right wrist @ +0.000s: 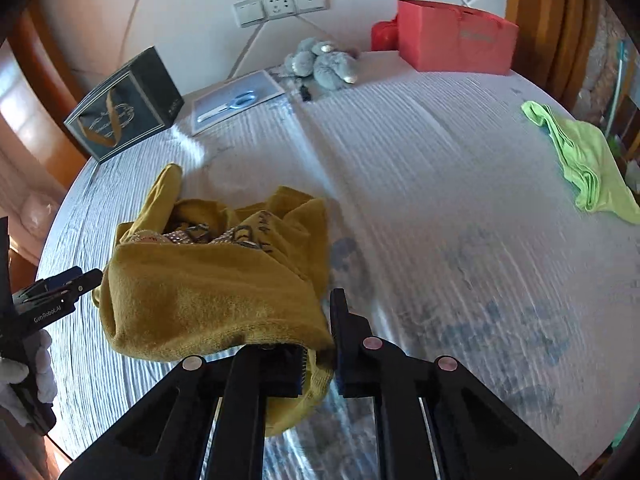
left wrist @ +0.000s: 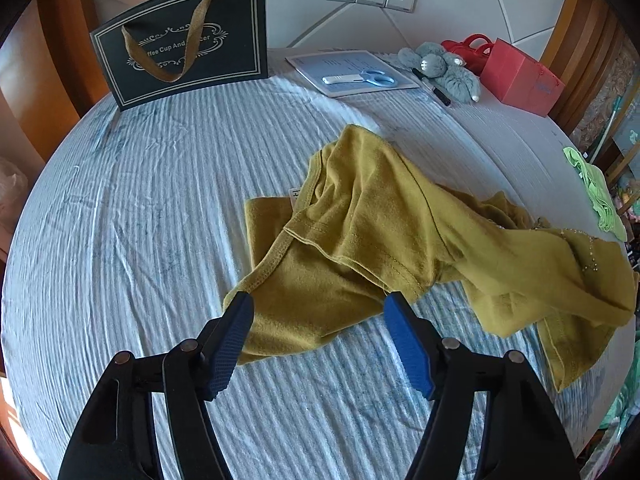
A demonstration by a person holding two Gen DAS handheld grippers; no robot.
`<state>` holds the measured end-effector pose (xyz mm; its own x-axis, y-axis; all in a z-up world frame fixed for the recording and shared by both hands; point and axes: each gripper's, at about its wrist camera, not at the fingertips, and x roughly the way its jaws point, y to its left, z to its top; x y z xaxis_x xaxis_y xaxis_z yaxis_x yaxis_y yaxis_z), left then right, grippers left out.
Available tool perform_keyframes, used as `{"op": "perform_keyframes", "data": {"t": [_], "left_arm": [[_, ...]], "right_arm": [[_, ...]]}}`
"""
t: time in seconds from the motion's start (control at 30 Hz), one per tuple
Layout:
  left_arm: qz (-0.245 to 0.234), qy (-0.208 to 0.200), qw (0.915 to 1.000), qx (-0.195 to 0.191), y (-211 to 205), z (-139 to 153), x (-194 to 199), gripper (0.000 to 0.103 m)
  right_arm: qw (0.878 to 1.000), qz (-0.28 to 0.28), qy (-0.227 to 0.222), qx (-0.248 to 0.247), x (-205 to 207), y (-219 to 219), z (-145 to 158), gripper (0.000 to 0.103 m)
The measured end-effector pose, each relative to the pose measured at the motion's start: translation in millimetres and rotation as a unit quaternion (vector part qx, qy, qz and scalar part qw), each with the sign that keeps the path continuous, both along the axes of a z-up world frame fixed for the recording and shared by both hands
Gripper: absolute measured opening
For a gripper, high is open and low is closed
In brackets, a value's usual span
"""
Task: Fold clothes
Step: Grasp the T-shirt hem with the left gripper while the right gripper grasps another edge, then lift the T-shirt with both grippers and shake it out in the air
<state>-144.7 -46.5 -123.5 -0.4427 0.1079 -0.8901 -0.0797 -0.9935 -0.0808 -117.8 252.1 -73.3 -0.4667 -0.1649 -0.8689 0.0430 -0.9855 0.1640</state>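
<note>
Two paper bags, dark bag (left wrist: 188,40) and red bag (left wrist: 520,76), show no contents; left gripper (left wrist: 320,316) gapes wide, right gripper (right wrist: 318,364) pinches the mustard shirt (left wrist: 380,232).

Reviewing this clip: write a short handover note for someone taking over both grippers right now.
Right gripper: shut on the mustard shirt, a bunch of fabric pinched between its pads.
Left gripper: open, poised over the shirt's near hem, gripping nothing.
Shirt lies crumpled mid-bed; green garment sits at the bed's right edge.
Done: no folds yet.
Left: grab the hem, spread the shirt flat, fold it.
</note>
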Motion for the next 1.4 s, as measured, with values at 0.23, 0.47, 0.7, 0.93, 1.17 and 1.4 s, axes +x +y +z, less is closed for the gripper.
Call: {"op": "perform_keyframes", "data": {"t": [0.23,0.47,0.7,0.93,1.17,1.4], "left_arm": [[-0.028,-0.021,0.9991,0.026,27.8,-34.7,-39.1,0.069],[-0.053,-0.027,0.9976,0.036,40.9,-43.9,-58.5,0.050],[-0.038,-0.030,0.9965,0.068,23.6,-43.2,-58.6,0.028],[-0.049,-0.026,0.9972,0.050,31.5,-48.0,-63.5,0.029],[-0.062,-0.030,0.9974,0.020,37.7,-45.4,-65.5,0.032],[-0.068,0.016,0.9973,0.026,38.3,-27.1,-61.2,0.032]], "right_arm": [[0.999,0.006,-0.029,-0.013,-4.7,10.5,-27.5,0.010],[0.998,0.028,-0.051,-0.016,-11.2,5.3,-55.7,0.012],[0.998,0.032,-0.052,-0.032,-13.1,5.6,-73.7,0.013],[0.997,0.026,-0.052,-0.041,-15.1,10.8,-81.4,0.028],[0.998,0.034,-0.045,-0.037,-13.7,10.5,-82.0,0.029],[0.998,0.039,-0.049,-0.031,-15.0,8.6,-82.8,0.029]]}}
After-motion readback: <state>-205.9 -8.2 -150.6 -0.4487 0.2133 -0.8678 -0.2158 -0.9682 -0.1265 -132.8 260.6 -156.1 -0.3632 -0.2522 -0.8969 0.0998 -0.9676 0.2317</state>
